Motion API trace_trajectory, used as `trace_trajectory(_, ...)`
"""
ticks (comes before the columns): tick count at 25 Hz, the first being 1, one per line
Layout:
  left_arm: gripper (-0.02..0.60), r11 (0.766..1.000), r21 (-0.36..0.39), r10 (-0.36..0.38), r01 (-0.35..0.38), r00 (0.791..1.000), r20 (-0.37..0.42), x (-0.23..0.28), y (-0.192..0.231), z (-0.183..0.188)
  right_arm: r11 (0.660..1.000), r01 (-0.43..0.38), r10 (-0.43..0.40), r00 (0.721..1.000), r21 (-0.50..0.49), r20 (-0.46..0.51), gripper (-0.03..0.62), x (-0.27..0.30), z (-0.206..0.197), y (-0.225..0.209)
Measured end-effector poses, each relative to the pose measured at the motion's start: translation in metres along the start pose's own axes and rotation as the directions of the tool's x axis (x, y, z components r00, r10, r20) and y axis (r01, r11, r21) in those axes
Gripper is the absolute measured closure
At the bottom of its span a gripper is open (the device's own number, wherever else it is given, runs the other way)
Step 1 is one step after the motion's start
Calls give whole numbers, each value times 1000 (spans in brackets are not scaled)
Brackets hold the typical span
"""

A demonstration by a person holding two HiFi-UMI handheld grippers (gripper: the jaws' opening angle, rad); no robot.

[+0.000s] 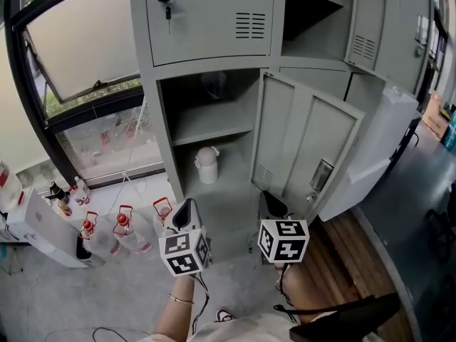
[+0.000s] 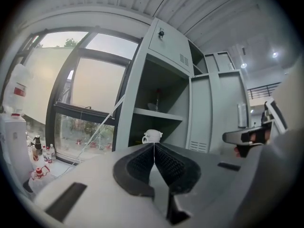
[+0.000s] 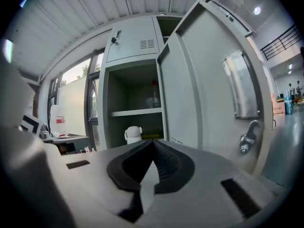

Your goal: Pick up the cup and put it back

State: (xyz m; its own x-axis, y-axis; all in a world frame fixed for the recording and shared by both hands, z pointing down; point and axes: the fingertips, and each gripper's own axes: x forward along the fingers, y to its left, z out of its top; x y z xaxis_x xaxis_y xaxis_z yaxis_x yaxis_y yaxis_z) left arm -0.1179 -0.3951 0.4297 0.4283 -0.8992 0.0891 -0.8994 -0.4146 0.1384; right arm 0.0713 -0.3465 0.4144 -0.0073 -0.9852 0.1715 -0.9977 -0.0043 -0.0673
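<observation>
Inside the locker (image 1: 214, 66), below its shelf (image 1: 214, 125), the cup (image 1: 207, 165) stands ungrasped; my left claw (image 1: 187, 211) and right claw (image 1: 271, 204), both closed and empty, hang well short. Pickup and return are pending.

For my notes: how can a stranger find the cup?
Find the grey locker with its door open. Below its inner shelf, on the compartment floor, stands the cup: white, lidded, with a side handle, the only white thing inside.

Industrial hall — grey steel lockers (image 1: 206, 27), corrugated ceiling (image 3: 85, 18).
</observation>
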Motion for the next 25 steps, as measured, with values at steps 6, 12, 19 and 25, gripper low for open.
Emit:
trace_trajectory(6, 573, 999, 0, 54, -54, 997, -55, 20, 9, -23, 997, -80, 79, 996, -18, -31, 602, 34, -11, 5)
trace_trajectory(12, 572, 990, -16, 140, -141, 988, -59, 25, 14, -26, 986, -164, 163, 986, -33, -30, 602, 62, -1, 7)
trace_trajectory(19, 572, 981, -14, 192, -193, 980, -53, 28, 16, -24, 977, -209, 208, 977, -31, -42, 602, 76, -5, 8)
trace_trajectory(25, 572, 971, -27, 234, -236, 971, -56, 28, 28, -29, 971, -236, 235, 971, -26, -36, 602, 85, -8, 13)
